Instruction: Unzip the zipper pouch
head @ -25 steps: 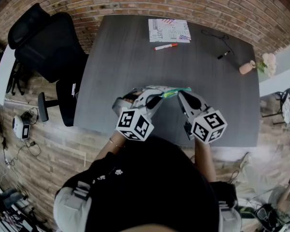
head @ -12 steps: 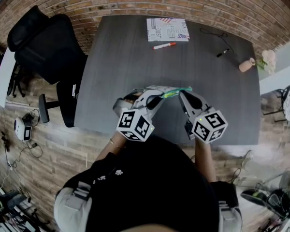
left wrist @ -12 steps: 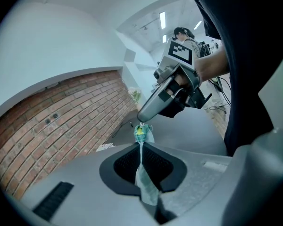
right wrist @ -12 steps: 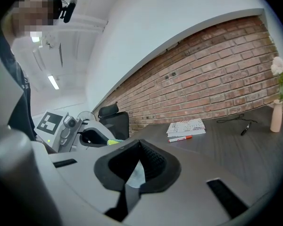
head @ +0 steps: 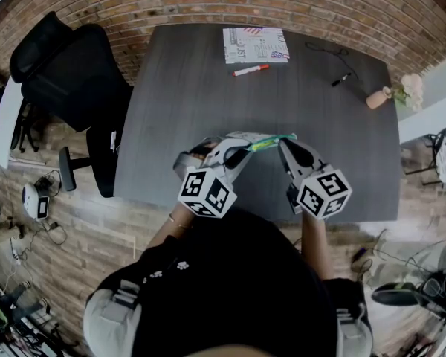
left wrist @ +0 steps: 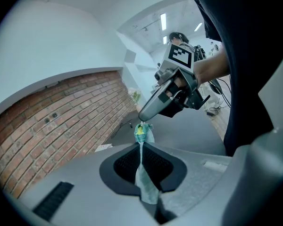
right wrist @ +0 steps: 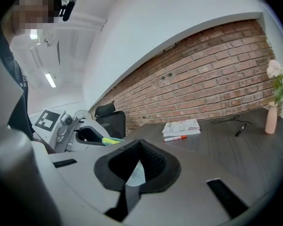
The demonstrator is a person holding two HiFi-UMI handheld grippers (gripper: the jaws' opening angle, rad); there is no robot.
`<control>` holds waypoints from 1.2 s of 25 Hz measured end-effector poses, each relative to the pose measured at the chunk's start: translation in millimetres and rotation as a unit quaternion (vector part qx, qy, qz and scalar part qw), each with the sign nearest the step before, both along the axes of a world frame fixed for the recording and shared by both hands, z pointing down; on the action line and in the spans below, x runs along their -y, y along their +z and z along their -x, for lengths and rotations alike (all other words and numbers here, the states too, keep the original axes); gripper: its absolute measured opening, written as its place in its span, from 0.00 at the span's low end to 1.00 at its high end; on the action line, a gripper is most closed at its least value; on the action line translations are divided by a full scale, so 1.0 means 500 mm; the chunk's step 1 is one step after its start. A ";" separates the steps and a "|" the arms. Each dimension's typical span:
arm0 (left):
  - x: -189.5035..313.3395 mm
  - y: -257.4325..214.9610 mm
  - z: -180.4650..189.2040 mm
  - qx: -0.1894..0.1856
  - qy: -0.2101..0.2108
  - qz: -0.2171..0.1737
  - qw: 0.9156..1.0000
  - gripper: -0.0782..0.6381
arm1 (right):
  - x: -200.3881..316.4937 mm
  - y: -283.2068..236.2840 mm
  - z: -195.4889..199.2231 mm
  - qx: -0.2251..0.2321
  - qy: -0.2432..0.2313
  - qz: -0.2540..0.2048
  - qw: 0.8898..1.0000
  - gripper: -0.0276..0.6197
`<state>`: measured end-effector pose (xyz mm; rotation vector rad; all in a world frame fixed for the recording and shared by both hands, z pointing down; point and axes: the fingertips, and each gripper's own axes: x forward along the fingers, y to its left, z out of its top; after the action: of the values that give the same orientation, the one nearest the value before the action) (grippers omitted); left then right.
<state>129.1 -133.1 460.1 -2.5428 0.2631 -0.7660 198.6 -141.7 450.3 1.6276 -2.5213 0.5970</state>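
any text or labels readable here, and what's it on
"JUST" (likely): large word on the booklet; its other print is too small to read.
Cubes on left gripper and right gripper: square patterns only, no letters.
Red marker: nothing legible.

- My left gripper (head: 244, 152) points away from me and slightly down. Its jaws are pressed together on the left end of the zipper pouch (head: 271, 140).
- My right gripper (head: 283, 146) sits just right of it, tip angled inward. Its jaws are together, pinching the pouch's right end.
- The two tips are near each other but apart.
- Both my forearms reach forward, side by side, close to my body.
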 end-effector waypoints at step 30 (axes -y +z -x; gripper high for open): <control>0.018 0.000 0.012 -0.014 -0.009 0.016 1.000 0.12 | 0.016 0.015 -0.041 -0.008 0.029 0.008 1.000 0.04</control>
<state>123.1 -141.9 460.3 -2.5867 0.2844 -0.7471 219.3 -149.5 457.7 1.6984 -2.4586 0.6067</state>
